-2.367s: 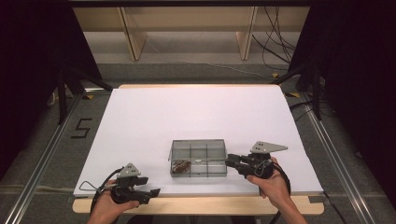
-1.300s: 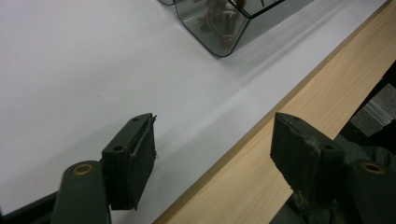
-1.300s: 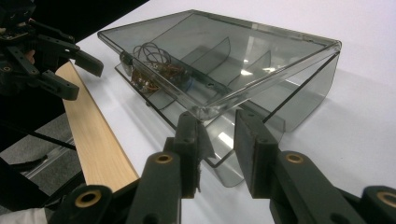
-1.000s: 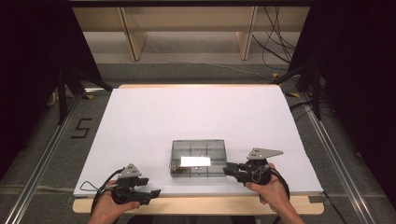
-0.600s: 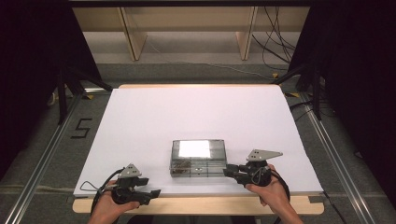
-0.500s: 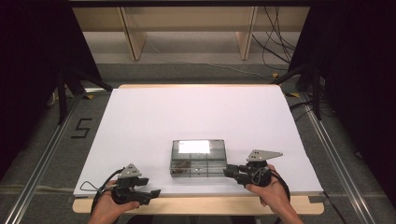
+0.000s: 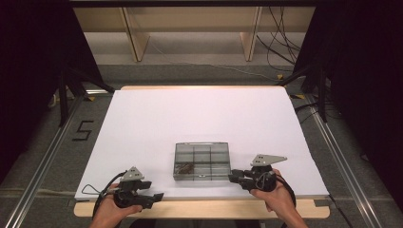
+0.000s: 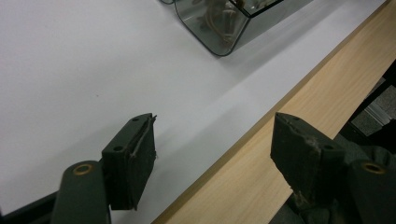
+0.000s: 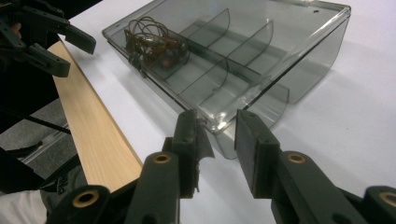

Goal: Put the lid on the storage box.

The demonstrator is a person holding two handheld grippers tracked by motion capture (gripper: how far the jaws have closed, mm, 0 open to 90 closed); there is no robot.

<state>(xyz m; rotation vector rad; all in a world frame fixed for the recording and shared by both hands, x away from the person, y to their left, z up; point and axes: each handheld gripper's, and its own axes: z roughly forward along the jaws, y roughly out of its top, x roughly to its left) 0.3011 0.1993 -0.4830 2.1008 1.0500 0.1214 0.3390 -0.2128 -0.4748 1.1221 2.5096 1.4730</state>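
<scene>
A smoked clear compartment box (image 7: 202, 161) lies near the front of the white table, its lid down. One front compartment holds a tangle of brownish wire (image 7: 184, 167) (image 9: 149, 39). My right gripper (image 7: 233, 178) lies level at the box's (image 9: 261, 46) near right corner. In the right gripper view its jaws (image 9: 219, 121) stand narrowly apart, open, with the lid's corner just ahead of the gap. My left gripper (image 7: 159, 195) rests at the table's front edge, left of the box. Its jaws (image 8: 215, 135) are wide open and bare. The box's corner (image 8: 224, 23) lies beyond them.
A white sheet (image 7: 199, 114) covers the table, with a bare wooden strip (image 7: 199, 209) along the front edge. Wooden shelving (image 7: 190, 28) stands behind the table. Cables (image 7: 280, 47) lie on the floor at the back right, and a "5" mark (image 7: 81, 130) at the left.
A bright glare on the box's lid slid from front to back and then vanished as the lid settled flat. The right gripper drew slightly nearer the front edge. The left gripper stayed put.
</scene>
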